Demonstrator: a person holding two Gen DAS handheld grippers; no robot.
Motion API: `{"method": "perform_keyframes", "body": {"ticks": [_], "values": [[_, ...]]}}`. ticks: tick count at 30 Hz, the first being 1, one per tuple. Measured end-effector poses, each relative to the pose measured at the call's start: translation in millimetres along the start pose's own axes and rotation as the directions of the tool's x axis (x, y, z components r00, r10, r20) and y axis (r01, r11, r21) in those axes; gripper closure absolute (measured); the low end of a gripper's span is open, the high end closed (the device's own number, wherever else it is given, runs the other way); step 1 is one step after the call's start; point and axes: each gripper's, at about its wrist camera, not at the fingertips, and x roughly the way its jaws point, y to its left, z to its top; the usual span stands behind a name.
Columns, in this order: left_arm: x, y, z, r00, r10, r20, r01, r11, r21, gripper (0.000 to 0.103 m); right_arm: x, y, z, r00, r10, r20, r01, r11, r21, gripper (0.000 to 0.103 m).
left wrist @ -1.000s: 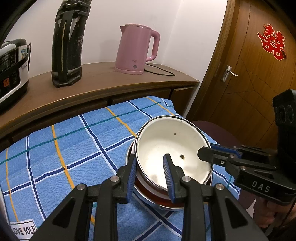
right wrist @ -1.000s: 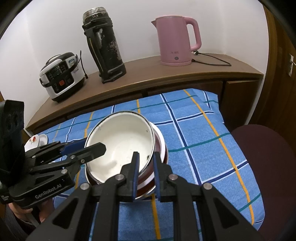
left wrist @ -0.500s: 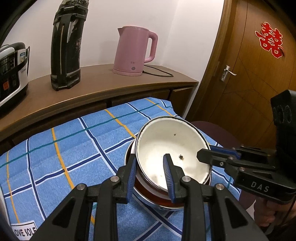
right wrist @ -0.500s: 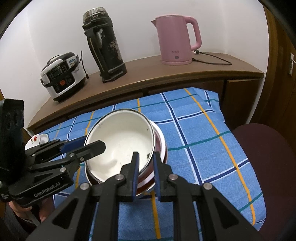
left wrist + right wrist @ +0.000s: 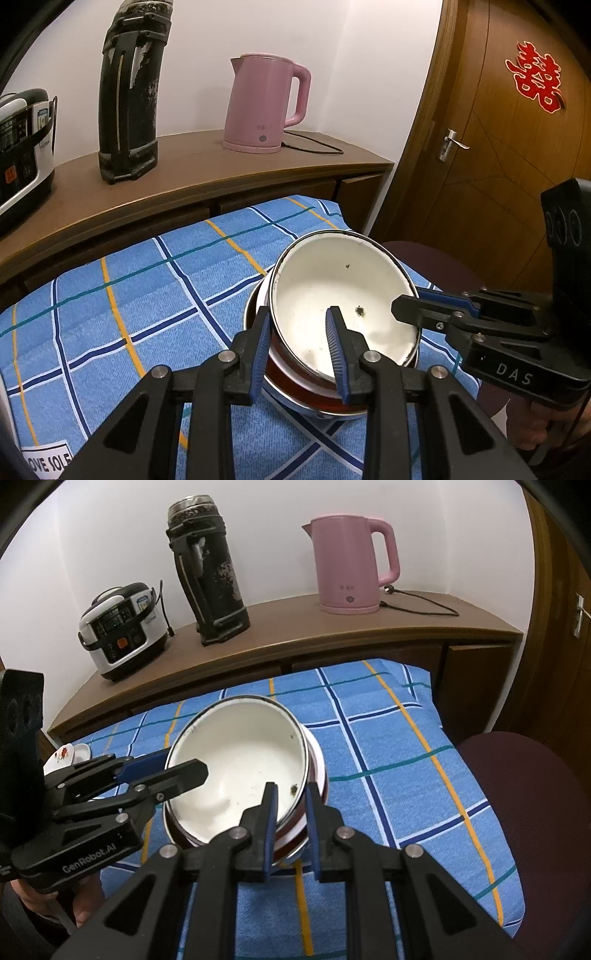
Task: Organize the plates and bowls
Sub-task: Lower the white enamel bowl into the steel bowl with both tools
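Note:
A white enamel bowl [image 5: 343, 295] [image 5: 240, 764] with a dark rim tops a stack, sitting in a red-brown bowl [image 5: 295, 384] [image 5: 284, 849] and a steel one [image 5: 317, 413], on the blue checked cloth [image 5: 110, 302]. My left gripper [image 5: 299, 332] [image 5: 166, 770] is shut on the white bowl's near-left wall, one finger inside and one outside. My right gripper [image 5: 291, 805] [image 5: 406, 306] is shut on the opposite rim in the same way. The white bowl leans a little in the stack.
On the wooden sideboard [image 5: 332, 635] behind stand a pink kettle [image 5: 351, 565], a black flask [image 5: 210, 572] and a rice cooker [image 5: 122, 631]. A small flowered dish [image 5: 62, 755] lies at the cloth's left edge. A maroon chair seat [image 5: 524, 794] is at the right, beside a wooden door [image 5: 498, 147].

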Motion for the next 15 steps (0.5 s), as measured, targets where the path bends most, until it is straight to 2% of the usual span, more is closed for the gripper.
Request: {"method": "perform_keyframes", "body": {"ticks": [15], "values": [[-1.0, 3.2, 2.1, 1.000, -0.001, 0.004, 0.001, 1.000, -0.009, 0.071, 2.3, -0.7, -2.2, 1.000, -0.016, 0.001, 0.016, 1.000, -0.008, 0.089]]}}
